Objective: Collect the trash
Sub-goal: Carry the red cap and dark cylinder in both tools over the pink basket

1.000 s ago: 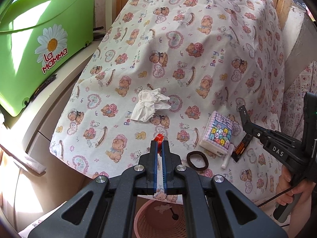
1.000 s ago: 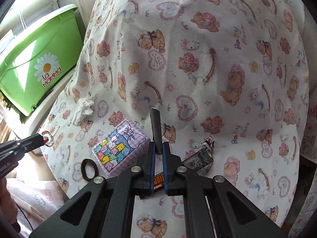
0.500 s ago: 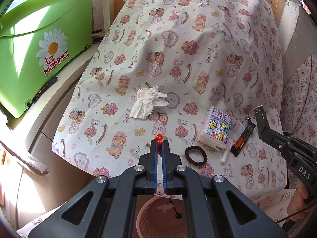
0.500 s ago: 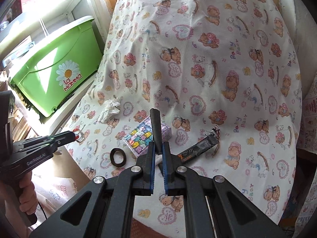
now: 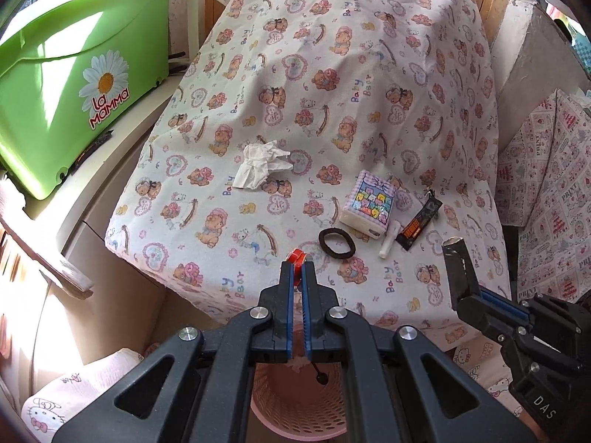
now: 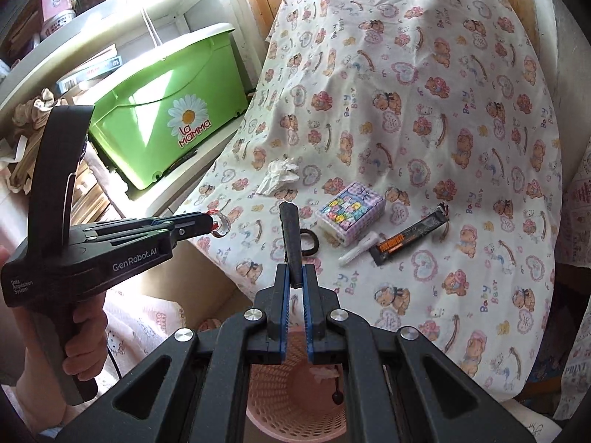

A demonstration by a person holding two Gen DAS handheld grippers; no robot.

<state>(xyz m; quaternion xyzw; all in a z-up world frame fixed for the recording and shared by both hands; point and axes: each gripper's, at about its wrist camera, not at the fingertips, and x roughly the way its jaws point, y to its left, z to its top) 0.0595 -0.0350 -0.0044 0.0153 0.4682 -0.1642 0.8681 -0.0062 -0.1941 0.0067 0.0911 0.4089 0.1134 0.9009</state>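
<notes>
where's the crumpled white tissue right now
The crumpled tissue lies on the teddy-bear cloth, left of centre in both wrist views, between the green tub and the pastel tissue pack, touching neither.

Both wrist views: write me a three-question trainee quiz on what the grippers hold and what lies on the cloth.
1. True or false: the left gripper is shut on a small red ring.
2. Which thing lies farthest from the tissue pack?
A. crumpled tissue
B. black hair tie
C. white tube
3. Fill in: below both grippers stands a pink ______.

Key:
1. True. The ring sticks out past the closed fingertips.
2. A. The hair tie and tube lie right by the pack; the tissue lies apart.
3. Basket. Meanwhile the right gripper is shut on a dark flat wrapper.
</notes>
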